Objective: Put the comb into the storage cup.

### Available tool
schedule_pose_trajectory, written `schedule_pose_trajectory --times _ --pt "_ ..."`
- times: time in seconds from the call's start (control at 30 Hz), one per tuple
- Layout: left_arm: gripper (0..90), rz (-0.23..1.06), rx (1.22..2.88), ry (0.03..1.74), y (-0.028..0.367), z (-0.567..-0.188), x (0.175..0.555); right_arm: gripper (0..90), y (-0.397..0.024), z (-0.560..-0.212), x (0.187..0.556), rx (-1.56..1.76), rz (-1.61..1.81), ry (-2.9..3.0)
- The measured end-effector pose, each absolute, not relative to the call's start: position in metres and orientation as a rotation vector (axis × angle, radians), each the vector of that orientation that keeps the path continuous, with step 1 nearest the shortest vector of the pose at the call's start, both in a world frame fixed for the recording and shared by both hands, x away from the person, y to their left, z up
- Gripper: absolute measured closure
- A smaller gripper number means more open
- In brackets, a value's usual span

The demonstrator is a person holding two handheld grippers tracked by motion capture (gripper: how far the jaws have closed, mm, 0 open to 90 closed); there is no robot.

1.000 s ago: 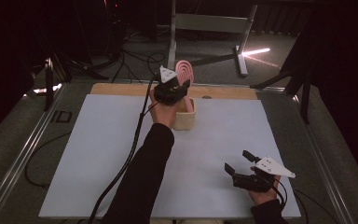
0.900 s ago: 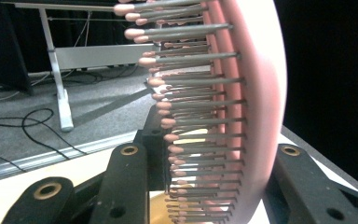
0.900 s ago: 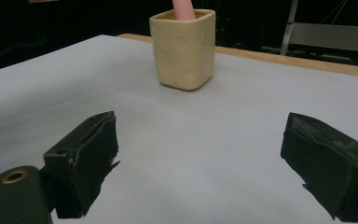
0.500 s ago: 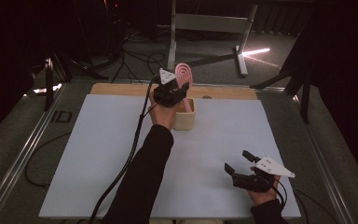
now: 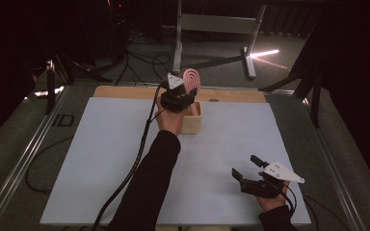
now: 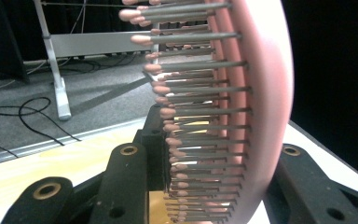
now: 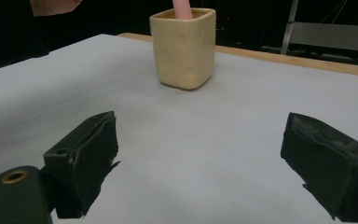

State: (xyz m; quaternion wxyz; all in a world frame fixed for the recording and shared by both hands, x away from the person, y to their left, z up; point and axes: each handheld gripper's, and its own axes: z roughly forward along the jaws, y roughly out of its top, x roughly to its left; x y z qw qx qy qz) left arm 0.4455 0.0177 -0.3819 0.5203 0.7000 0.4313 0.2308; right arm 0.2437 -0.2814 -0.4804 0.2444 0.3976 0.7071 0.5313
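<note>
A pink hairbrush stands upright with its handle down inside a cream square cup at the back middle of the white sheet. My left gripper is shut on the brush just above the cup's rim. In the left gripper view the brush head sits between the two black jaws, bristles pointing left. My right gripper rests low near the front right of the sheet, open, with nothing between its fingers. It faces the cup.
A white sheet covers the table, with a wooden strip along its far edge. A metal stand and cables lie on the floor behind. The left gripper's cable trails along the forearm.
The left hand has shifted slightly and the cup now shows plainly below it, with the brush handle inside. The right gripper has not moved.
</note>
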Motion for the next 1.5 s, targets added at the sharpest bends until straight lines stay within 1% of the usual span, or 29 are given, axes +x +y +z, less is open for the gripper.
schedule_pose_trajectory --times 1.5 --pt "63.2 0.523 1.707 1.082 0.015 -0.406 0.445 10.6 -0.280 -0.481 0.244 1.084 1.446 1.938"
